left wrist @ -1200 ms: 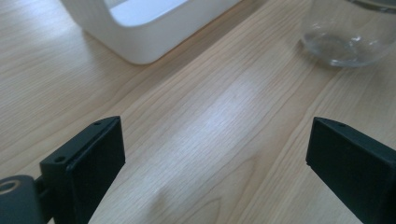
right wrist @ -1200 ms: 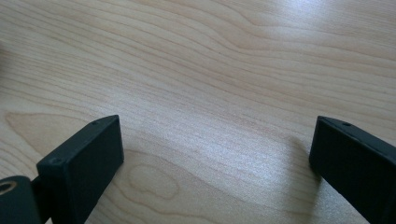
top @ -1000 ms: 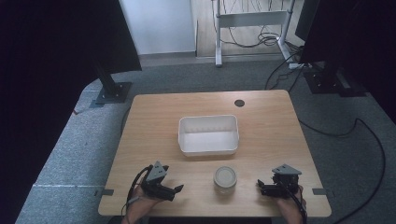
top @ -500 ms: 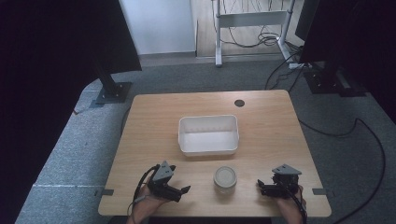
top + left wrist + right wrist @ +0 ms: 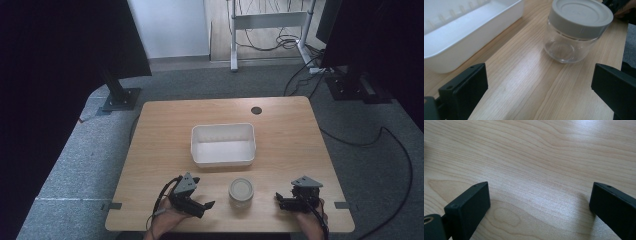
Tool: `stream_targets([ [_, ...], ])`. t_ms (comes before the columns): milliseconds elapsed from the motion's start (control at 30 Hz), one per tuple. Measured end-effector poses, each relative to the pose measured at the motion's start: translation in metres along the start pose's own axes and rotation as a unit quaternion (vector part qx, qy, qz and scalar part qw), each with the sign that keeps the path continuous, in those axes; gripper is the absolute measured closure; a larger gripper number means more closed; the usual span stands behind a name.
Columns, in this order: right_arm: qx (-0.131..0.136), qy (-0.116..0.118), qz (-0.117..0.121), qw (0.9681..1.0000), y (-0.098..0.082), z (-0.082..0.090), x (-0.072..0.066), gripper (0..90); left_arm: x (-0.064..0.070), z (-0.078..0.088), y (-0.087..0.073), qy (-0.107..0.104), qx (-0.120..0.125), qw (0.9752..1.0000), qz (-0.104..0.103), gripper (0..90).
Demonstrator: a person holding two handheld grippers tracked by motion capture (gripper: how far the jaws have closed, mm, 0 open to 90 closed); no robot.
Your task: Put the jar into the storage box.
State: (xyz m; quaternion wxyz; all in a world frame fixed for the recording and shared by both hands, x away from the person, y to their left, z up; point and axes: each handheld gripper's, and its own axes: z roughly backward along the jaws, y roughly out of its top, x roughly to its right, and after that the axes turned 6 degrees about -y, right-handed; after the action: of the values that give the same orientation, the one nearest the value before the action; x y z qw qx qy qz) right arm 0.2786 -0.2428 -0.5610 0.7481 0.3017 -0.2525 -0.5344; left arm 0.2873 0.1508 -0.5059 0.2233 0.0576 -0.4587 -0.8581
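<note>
Lower centre of the high view: glass jar [image 5: 241,190] with grey lid [image 5: 580,15], upright on the table [image 5: 160,125], between the two grippers, touching neither.
Left gripper [image 5: 206,205]: lower left of the frame, jaws spread wide, empty, pointing right toward the jar.
Left gripper view: jar sits upper right, ahead of the jaws; white tray [image 5: 461,32] upper left.
Right gripper [image 5: 279,198]: lower right, jaws spread, empty, bare wood between them.
Tray [image 5: 223,145]: mid-frame, just above the jar, apart from it.
</note>
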Motion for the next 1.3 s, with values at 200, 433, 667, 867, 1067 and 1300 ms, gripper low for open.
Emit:
stream_targets([
  [200,0.000,0.000,0.001,1.0000,0.000,0.000,0.000,2.8,0.004,-0.009,0.005,-0.012,0.004,0.9999,-0.006,0.3],
  [433,0.001,0.000,0.001,1.0000,0.000,0.000,0.000,2.8,0.007,-0.019,0.009,-0.012,0.001,0.9998,-0.016,0.6],
  [667,0.001,0.001,0.001,1.0000,0.000,0.000,0.000,2.8,0.012,-0.031,0.017,-0.019,-0.002,0.9994,-0.029,1.1],
  [867,0.001,0.001,0.002,1.0000,0.000,0.000,0.000,2.9,0.015,-0.040,0.018,-0.029,-0.003,0.9990,-0.033,1.2],
  [1067,0.001,0.001,0.002,1.0000,0.000,0.000,0.000,2.9,0.019,-0.047,0.023,-0.032,-0.005,0.9985,-0.043,1.4],
  [1300,0.001,0.002,0.002,1.0000,0.000,0.000,0.000,2.8,0.023,-0.056,0.028,-0.038,-0.003,0.9981,-0.049,1.8],
])
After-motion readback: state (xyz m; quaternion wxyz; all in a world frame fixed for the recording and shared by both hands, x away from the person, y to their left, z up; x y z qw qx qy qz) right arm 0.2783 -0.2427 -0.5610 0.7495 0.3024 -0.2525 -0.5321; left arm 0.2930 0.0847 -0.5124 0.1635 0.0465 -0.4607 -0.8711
